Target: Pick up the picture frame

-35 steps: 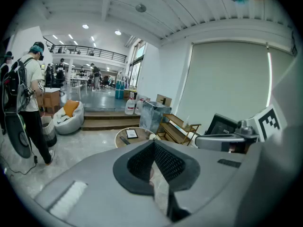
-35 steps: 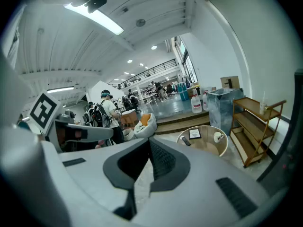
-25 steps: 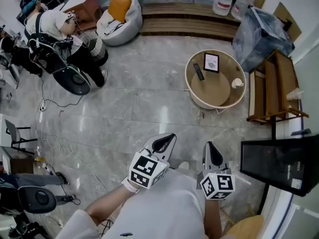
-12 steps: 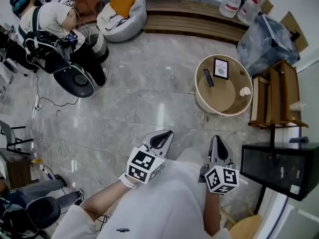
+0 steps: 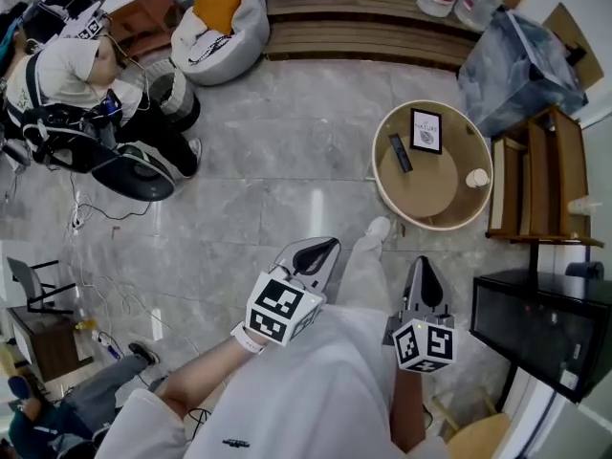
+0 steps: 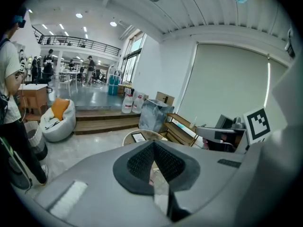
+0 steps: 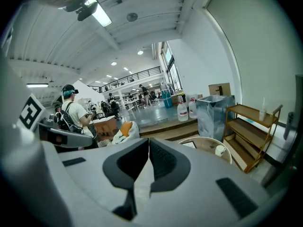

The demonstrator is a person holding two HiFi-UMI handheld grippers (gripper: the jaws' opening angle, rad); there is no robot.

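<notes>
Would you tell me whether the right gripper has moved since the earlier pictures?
Yes: the right gripper has come closer to the round table, its jaws shut.

on the round table (image 5: 421,187), remote (image 5: 400,153) lies left of picture frame (image 5: 426,130).

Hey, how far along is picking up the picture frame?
Done: nothing yet; the frame sits untouched on the round table. In hand: nothing; left gripper and right gripper are both shut, empty, short of the table. Left: reach the table, open the jaws, grasp and lift the frame.
</notes>
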